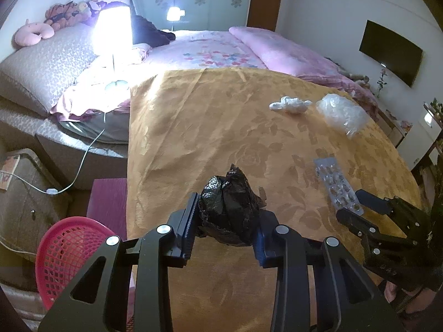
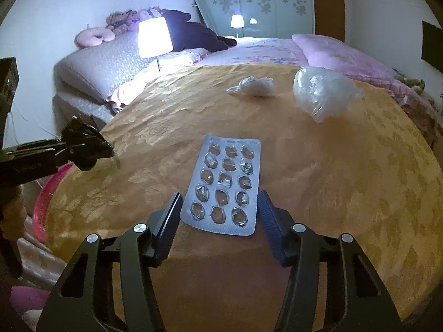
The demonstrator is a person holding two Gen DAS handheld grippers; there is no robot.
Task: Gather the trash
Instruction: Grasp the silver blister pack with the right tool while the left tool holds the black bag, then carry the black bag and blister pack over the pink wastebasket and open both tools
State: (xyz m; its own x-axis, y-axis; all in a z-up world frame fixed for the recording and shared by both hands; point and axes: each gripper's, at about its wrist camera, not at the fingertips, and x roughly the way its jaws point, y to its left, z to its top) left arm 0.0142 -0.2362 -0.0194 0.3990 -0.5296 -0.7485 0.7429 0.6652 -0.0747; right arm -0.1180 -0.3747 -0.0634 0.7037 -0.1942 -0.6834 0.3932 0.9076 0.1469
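Fingers of the left gripper clamp a crumpled black plastic bag near the pink mesh basket, while the right gripper straddles, spread wide, an emptied silver blister pack on the gold-clothed worktop, where a white tissue wad and clear plastic bag remain uncollected.

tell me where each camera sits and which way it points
Left wrist: on the left gripper, looking along its fingers over the gold bedspread toward the headboard; its fingers pinch a black bag, and the right gripper shows at the right.
Right wrist: on the right gripper, open around a blister pack; the left gripper shows at the left.
Shared: bedspread, blister pack, white wad, clear bag, lamp.
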